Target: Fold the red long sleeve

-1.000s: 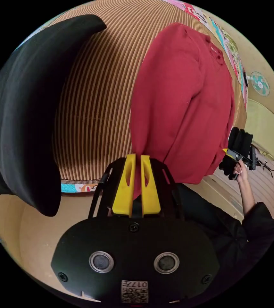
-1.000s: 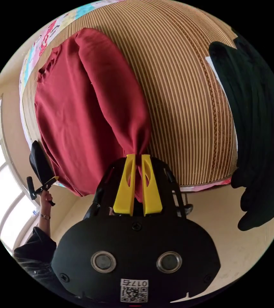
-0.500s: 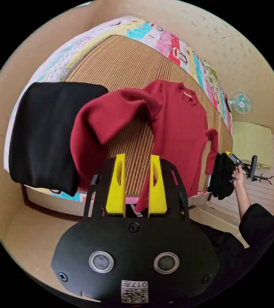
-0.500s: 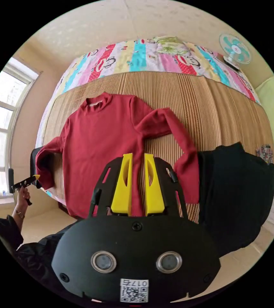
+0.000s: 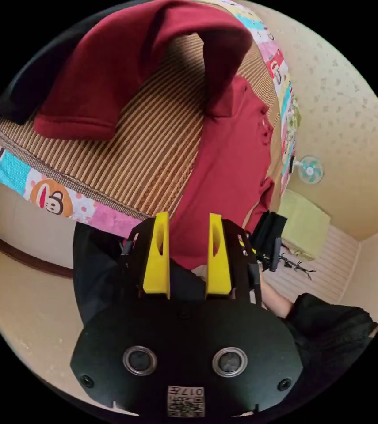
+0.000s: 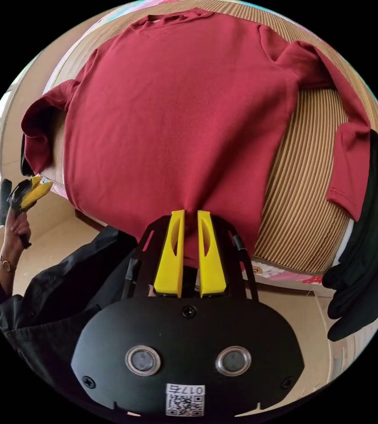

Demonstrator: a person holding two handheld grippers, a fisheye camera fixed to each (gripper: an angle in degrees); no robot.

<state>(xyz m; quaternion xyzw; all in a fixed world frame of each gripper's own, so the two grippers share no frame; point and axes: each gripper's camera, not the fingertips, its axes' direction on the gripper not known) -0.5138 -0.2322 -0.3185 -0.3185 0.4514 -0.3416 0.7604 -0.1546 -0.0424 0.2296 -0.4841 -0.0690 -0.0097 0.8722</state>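
Left gripper view: the left gripper (image 5: 188, 256) has its two yellow fingers (image 5: 157, 256) spread well apart with nothing between them. The red long sleeve (image 5: 224, 176) lies spread on the striped mat (image 5: 153, 145) covering the bed (image 5: 43, 194), its hem hanging over the near edge just behind the fingers. One sleeve loops up across the top of the picture. A fan (image 5: 310, 169) stands by the far wall. The cartoon sheet has monkey faces, no writing I can make out.

Right gripper view: the right gripper (image 6: 191, 251) has its fingers nearly closed, with the shirt's hem pinched between them. The shirt lies front up, collar far away, both sleeves out sideways. One black garment (image 6: 370, 260) lies at the right edge, touching one cuff. The left gripper shows at far left in a hand (image 6: 14, 223), slightly parted.
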